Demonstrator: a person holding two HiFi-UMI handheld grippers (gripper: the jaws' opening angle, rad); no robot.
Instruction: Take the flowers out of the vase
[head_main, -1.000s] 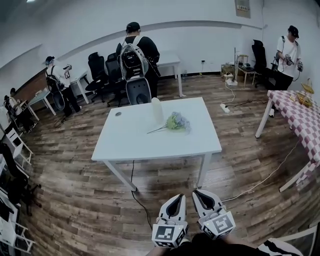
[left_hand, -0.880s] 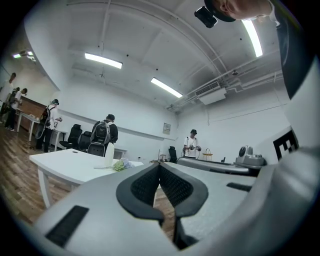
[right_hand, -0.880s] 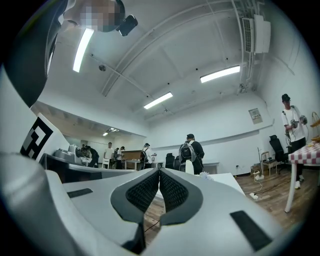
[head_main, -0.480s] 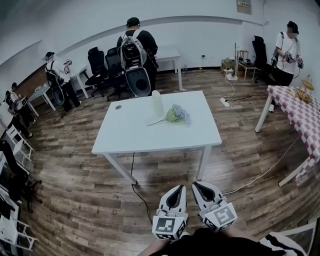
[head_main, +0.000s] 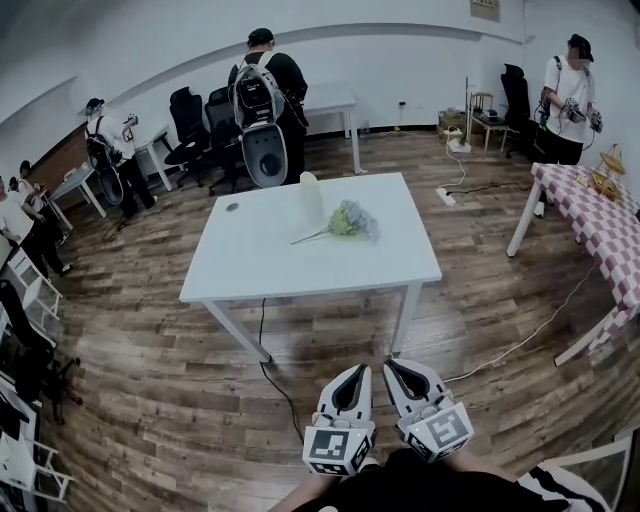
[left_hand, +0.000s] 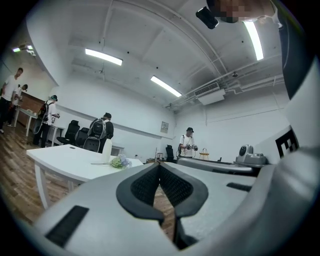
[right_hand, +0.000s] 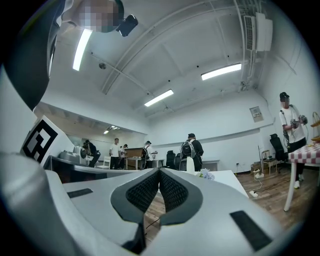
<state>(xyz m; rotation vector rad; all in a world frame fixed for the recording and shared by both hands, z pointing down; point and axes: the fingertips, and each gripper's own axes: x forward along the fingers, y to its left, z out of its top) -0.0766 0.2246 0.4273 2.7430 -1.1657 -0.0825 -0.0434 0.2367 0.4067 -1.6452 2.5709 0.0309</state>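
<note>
A white vase stands upright on the white table, near its far edge. A bunch of pale green and lilac flowers lies flat on the tabletop just right of the vase, its stem pointing left. Both grippers hang low in front of me, well short of the table. My left gripper and my right gripper are both shut with nothing between their jaws. In the left gripper view the vase and flowers show far off; the right gripper view also shows the distant vase and flowers.
Wooden floor lies between me and the table, with a cable running under it. A person with a backpack stands behind the table by office chairs. A checked-cloth table stands at the right; other people stand at the room's edges.
The view has drifted slightly, so the table sits a little higher in the picture. The grippers, vase and flowers keep their places.
</note>
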